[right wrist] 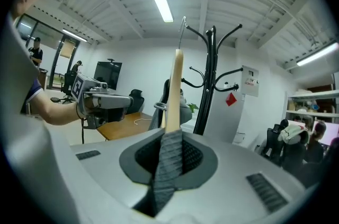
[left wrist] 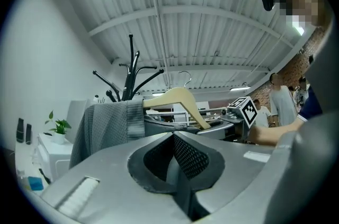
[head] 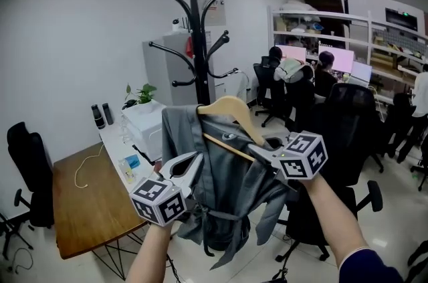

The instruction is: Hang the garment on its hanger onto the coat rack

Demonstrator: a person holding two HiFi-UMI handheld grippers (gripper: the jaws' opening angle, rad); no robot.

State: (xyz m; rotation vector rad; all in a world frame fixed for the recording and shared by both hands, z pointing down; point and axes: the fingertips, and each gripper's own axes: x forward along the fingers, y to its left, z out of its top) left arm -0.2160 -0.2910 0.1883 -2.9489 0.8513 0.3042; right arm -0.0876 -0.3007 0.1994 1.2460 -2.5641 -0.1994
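Coat rack (head: 194, 41): one, black, standing on the floor by the white wall; hooks bare.
Wooden hanger (head: 231, 116): one, held in the air in front of the rack's pole, below its upper hooks; its metal hook appears clear of the rack, though the view is poor there.
Grey garment (head: 221, 188): one, draped on the hanger, hanging loose between the two grippers.
Right gripper (right wrist: 169, 138): jaws pinching the hanger's end with a fold of the garment over it.
Left gripper (left wrist: 174, 135): jaws pressed together, nothing between them, just beside the garment's left side.
Wooden desk (head: 87, 208): one, at left.
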